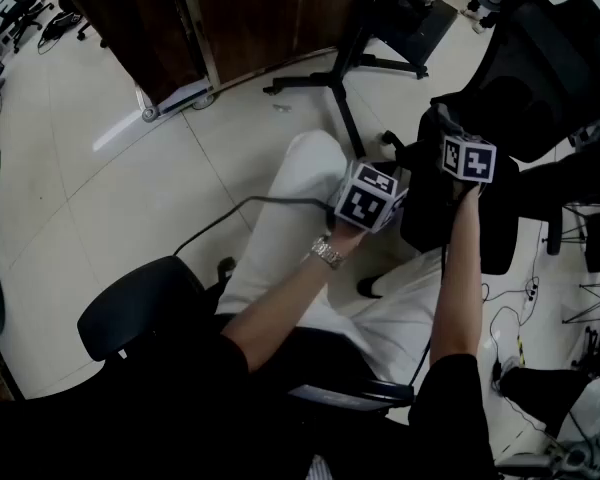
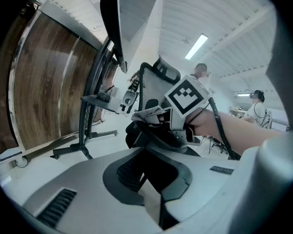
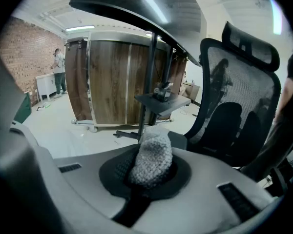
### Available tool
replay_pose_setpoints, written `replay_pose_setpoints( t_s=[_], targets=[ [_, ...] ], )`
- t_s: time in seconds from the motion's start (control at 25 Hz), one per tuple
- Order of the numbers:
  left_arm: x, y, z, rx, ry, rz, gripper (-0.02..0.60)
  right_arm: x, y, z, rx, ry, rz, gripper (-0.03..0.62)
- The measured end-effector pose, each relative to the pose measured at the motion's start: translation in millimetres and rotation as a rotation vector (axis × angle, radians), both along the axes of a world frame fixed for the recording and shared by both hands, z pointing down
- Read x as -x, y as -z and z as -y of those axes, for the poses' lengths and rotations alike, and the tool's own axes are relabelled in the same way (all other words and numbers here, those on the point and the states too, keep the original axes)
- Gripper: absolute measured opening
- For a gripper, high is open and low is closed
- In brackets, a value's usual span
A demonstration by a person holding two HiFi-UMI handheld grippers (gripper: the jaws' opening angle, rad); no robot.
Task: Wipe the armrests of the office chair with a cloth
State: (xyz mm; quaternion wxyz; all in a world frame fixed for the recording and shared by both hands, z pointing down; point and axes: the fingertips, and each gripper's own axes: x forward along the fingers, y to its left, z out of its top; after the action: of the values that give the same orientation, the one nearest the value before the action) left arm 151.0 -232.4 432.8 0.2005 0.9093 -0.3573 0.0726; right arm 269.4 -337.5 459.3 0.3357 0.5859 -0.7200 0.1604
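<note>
1. The right gripper has its jaws clenched on a pale, nubbly cloth, which stands up out of them as a rounded wad.
2. In the left gripper view, the cloth lies against the top of a black armrest, near its far end, with the right gripper's marker cube just above it.
3. The left gripper has its jaws closed on the near end of the same armrest. The dark pad fills the gap between them.
4. In the head view, the two grippers sit close together, the left one lower and nearer the person's lap. A metal watch shows on the left wrist.
5. The armrest belongs to a black office chair with a mesh back, which stands just ahead of the person and to the right.
6. The person wears white trousers and sits on another dark chair.
7. A black stand with spread feet rests on the pale tiled floor beyond the knees, in front of a wood-panelled cabinet.
8. In the right gripper view, another person stands far off by a brick wall.
</note>
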Motion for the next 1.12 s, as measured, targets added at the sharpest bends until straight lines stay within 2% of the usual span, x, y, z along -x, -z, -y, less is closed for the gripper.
replay_pose_setpoints(
  t_s=[0.12,0.4,0.48,0.72,0.92,1.0,1.12],
  targets=[
    [-3,0,-4,-0.002,-0.004,0.006,-0.006,12,-2,-21,0.005,0.049,-0.002,0.028],
    [-10,2,-11,-0.012,-0.016,0.018,-0.006,30,-1,-73,-0.048,0.132,-0.086,0.028],
    [-11,2,-12,-0.013,-0.018,0.023,-0.006,35,0,-89,-0.047,0.159,-0.058,0.028],
    [-14,3,-15,-0.020,-0.026,0.027,-0.006,37,2,-131,0.004,0.224,0.109,0.028],
    [-20,7,-20,-0.025,-0.041,0.022,-0.006,32,-1,-163,0.114,0.319,0.098,0.028],
    [-21,6,-19,-0.025,-0.044,0.025,-0.006,27,15,-158,0.088,0.310,0.132,0.028],
    [-23,3,-19,-0.022,-0.048,0.030,-0.006,6,59,-121,-0.047,0.202,0.221,0.028]
  ],
)
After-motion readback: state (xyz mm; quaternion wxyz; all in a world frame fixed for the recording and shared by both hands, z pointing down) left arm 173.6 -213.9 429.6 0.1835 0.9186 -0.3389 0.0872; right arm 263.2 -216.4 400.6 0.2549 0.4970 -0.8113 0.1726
